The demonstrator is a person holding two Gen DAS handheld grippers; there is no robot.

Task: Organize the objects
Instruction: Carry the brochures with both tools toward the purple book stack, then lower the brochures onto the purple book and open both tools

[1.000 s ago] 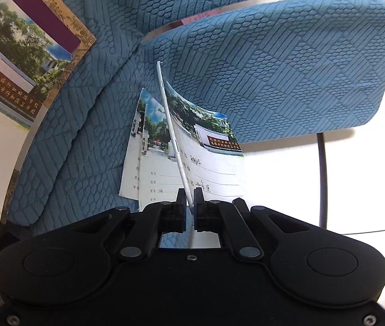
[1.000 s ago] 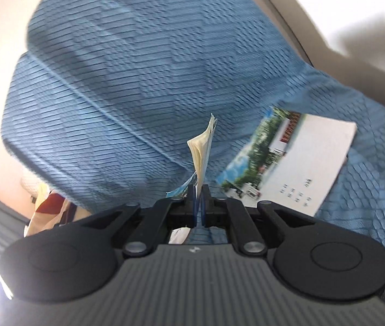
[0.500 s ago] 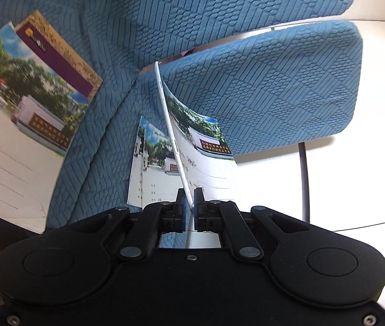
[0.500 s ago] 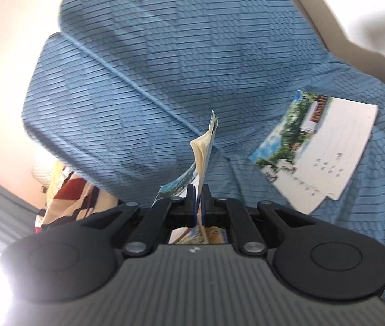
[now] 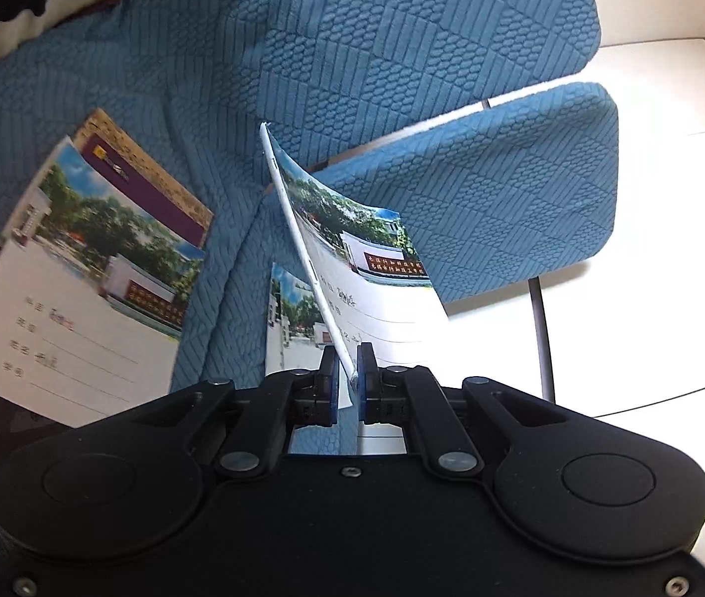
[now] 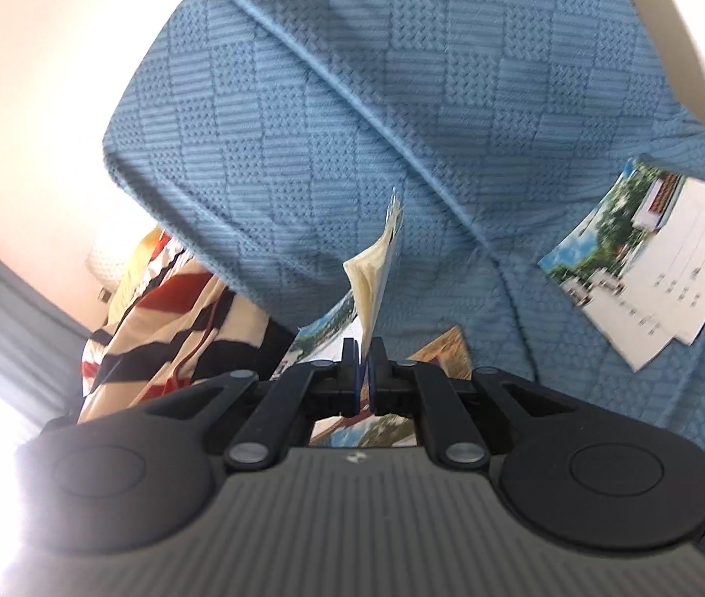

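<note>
Your left hand-held gripper (image 5: 347, 378) is clamped on the bottom edge of a notebook (image 5: 367, 268). The pads pinch its white spine edge and it rises straight up and away from the fingertips, tilted a bit left. Its cover bends off to the right, showing a photo of trees and a red sign, with ruled lines below. It hangs in the air over the front edge of the blue sofa cushion (image 5: 501, 199), not touching it. A second notebook (image 5: 290, 323) lies just beyond the left pad, partly hidden behind the held one. A stack of notebooks (image 5: 83, 288) lies flat on the sofa seat towards its left side, with a brown and purple cover sticking out under the top one. A black chair leg (image 5: 541, 318) stands on the white floor (image 5: 651, 298) to the right.

Your right hand-held gripper (image 6: 364, 368) is also closed tight on a notebook, the cream-paged notebook (image 6: 374, 278). It is held by its lower edge, stands upright from the pads, and its pages fan slightly left. It hangs above the sofa backrest (image 6: 352, 99) area, clear of the fabric. A pile of notebooks (image 6: 651, 268) lies on the seat to the far right, well apart from this gripper. More covers (image 6: 442, 348) show just under the fingers, blurred. A striped red, black and cream blanket (image 6: 168, 318) sits at the sofa's left end.
</note>
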